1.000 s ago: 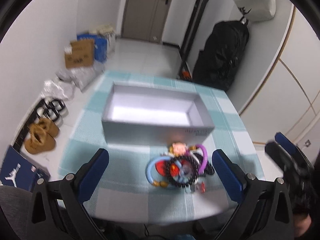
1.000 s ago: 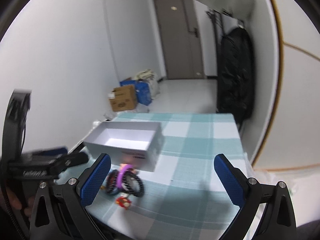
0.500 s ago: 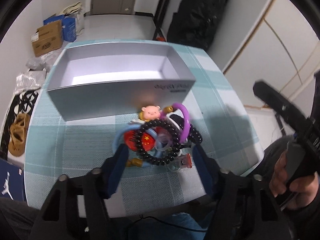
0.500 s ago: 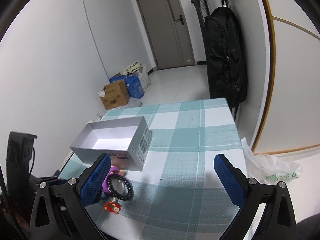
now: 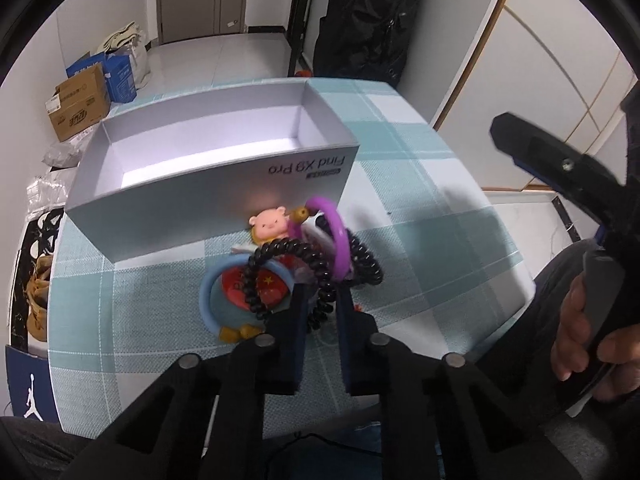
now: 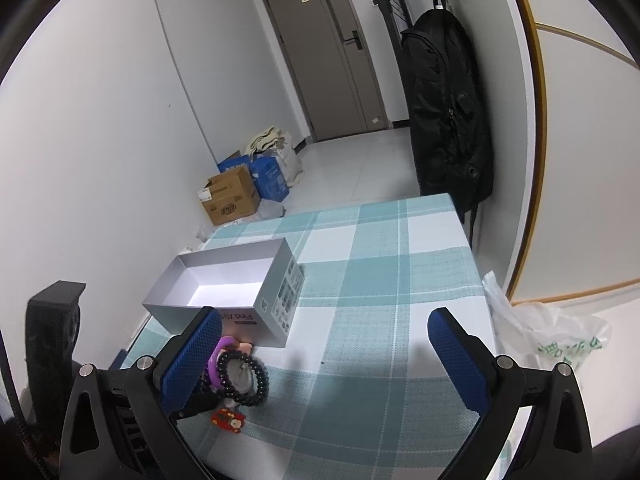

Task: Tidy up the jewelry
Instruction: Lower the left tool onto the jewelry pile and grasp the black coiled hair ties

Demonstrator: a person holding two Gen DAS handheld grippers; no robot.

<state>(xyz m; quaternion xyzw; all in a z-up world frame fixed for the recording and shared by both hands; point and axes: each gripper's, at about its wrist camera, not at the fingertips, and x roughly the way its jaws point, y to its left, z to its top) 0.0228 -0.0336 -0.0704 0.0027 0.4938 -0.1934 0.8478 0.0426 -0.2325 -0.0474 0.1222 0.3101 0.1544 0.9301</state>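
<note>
A pile of jewelry lies in front of an open grey box (image 5: 208, 184): a black bead bracelet (image 5: 288, 276), a purple ring (image 5: 334, 236), a blue ring (image 5: 208, 300), a pink pig charm (image 5: 270, 224) and a red charm (image 5: 260, 286). My left gripper (image 5: 320, 300) is shut on the black bead bracelet at the pile's near edge. My right gripper (image 6: 324, 356) is open and empty above the tablecloth, right of the pile. In the right wrist view the box (image 6: 224, 280) and the bracelet (image 6: 242, 380) sit at lower left.
The table has a teal checked cloth (image 6: 380, 280). A black bag (image 6: 444, 112) hangs by the wall at the far right. Cardboard boxes (image 6: 230, 196) and shoes (image 5: 38, 288) are on the floor to the left. A plastic bag (image 6: 552, 336) lies right of the table.
My left gripper has come down to the pile and its fingers have closed from wide open onto the black bead bracelet. The right gripper has drawn back and stayed open.
</note>
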